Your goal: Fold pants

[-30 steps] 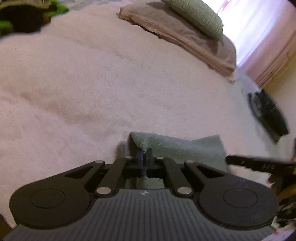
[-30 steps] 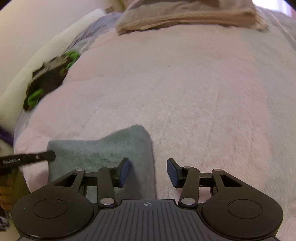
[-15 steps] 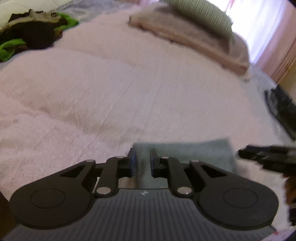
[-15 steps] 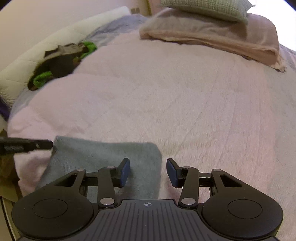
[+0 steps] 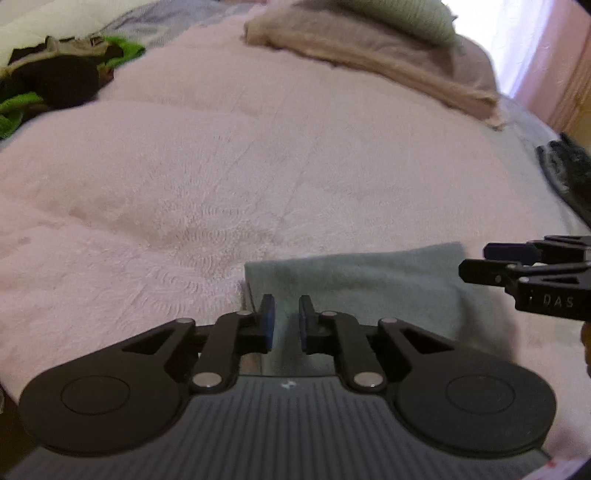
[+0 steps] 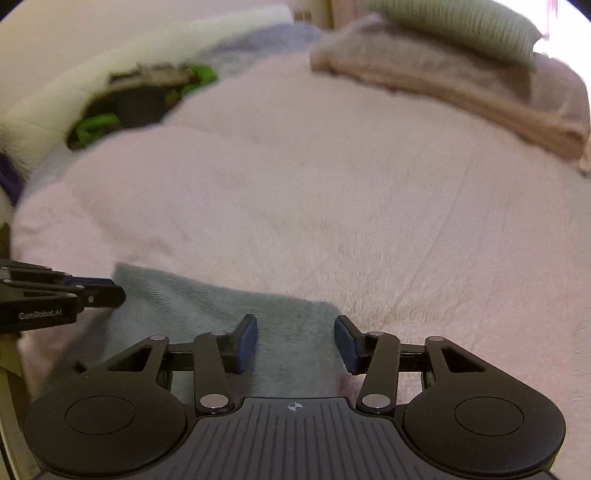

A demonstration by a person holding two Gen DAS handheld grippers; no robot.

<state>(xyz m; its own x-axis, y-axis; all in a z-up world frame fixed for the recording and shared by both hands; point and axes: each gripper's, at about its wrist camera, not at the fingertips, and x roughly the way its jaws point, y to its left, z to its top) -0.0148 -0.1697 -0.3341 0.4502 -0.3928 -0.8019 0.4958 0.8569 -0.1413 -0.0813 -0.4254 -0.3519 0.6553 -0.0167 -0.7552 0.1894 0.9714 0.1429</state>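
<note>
The pants (image 5: 354, 280) are seen folded into a flat grey-green rectangle near the front edge of the pink blanket (image 5: 221, 177), just before both grippers. The long axis is laid across the views, from left to right; the far edge is straight. The left gripper (image 5: 286, 319) is held above the left end of the pants with a narrow gap between its blue pads, and nothing is clamped between them. The right gripper (image 6: 295, 339) is held over the right end, its jaws apart and opening, with cloth seen below the gap but not pinched. Farther back, a beige blanket (image 5: 388, 62) with a green pillow (image 6: 454, 26) on it is seen, and dark clothes (image 5: 55, 81) at the far left.
</note>
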